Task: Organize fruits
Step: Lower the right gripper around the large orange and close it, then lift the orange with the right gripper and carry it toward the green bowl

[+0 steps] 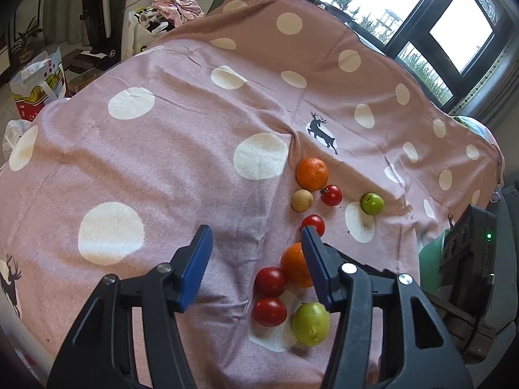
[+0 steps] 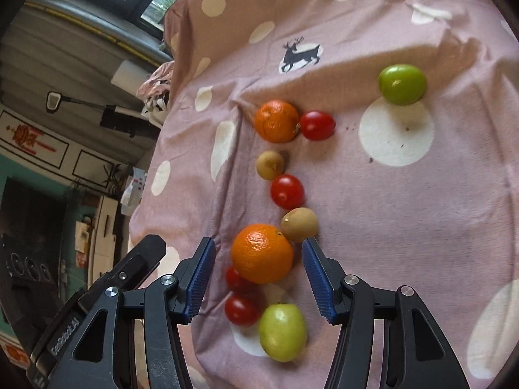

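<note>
Fruits lie on a pink polka-dot cloth (image 1: 162, 168). In the right wrist view, a near orange (image 2: 262, 253), two tomatoes (image 2: 241, 309), a green fruit (image 2: 283, 331) and a kiwi (image 2: 299, 224) sit between and ahead of my open right gripper (image 2: 258, 275). Farther off lie a tomato (image 2: 287, 192), a small kiwi (image 2: 270, 164), an orange (image 2: 276, 120), a tomato (image 2: 317, 125) and a lone green fruit (image 2: 402, 84). My left gripper (image 1: 256, 265) is open and empty. Its right finger (image 1: 316, 269) covers part of the near orange (image 1: 295, 264).
The cloth drapes over a raised back edge (image 1: 292, 9) under windows (image 1: 454, 32). A bag (image 1: 35, 81) and laundry (image 1: 168, 9) stand to the left beyond the cloth. A green object (image 1: 431, 259) and the other gripper's body (image 1: 467, 253) are at the right.
</note>
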{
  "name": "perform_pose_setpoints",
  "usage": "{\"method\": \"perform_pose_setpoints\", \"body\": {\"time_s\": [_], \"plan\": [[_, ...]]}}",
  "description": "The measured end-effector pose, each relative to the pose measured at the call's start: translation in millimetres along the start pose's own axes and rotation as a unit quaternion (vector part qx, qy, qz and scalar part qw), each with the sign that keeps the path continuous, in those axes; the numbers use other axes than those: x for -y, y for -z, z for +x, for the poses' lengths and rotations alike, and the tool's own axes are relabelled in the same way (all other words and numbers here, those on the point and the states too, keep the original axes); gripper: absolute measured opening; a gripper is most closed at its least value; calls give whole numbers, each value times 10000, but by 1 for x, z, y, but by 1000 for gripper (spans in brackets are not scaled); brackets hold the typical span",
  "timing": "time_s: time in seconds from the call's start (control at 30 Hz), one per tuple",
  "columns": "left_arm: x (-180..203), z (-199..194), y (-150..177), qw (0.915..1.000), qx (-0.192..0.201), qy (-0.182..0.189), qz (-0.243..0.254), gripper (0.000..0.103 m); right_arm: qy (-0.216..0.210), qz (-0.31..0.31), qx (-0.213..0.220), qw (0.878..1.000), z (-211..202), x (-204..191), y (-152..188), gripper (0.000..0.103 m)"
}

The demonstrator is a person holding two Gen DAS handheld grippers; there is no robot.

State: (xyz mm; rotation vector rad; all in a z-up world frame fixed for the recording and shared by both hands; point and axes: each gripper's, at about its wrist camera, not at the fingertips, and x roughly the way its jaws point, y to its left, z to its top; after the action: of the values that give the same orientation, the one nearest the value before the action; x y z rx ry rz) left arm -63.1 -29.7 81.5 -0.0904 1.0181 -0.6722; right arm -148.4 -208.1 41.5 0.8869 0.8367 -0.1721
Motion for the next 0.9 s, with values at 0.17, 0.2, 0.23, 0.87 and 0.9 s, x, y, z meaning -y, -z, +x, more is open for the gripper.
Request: {"method": "perform_pose_setpoints", "body": {"time_s": [0.17, 0.2, 0.23, 0.87, 0.9], "plan": [[-2, 1, -1, 10000, -36, -24, -19, 56, 60, 164, -114, 9998, 12, 5, 0, 55], [-2, 2, -1, 10000, -40, -39, -20, 56, 62, 188, -144, 9997, 14, 6, 0, 53], [-2, 2, -1, 10000, -48, -53, -24, 56, 34, 205, -168, 9996, 17, 7, 1, 52], [30, 14, 11, 9985, -226, -5, 492, 56, 2180, -969, 100, 9711, -37, 20, 8, 48], [31, 15, 11, 9984, -237, -5, 506, 56, 2174, -976, 34, 9712, -36, 24, 7, 48]]}}
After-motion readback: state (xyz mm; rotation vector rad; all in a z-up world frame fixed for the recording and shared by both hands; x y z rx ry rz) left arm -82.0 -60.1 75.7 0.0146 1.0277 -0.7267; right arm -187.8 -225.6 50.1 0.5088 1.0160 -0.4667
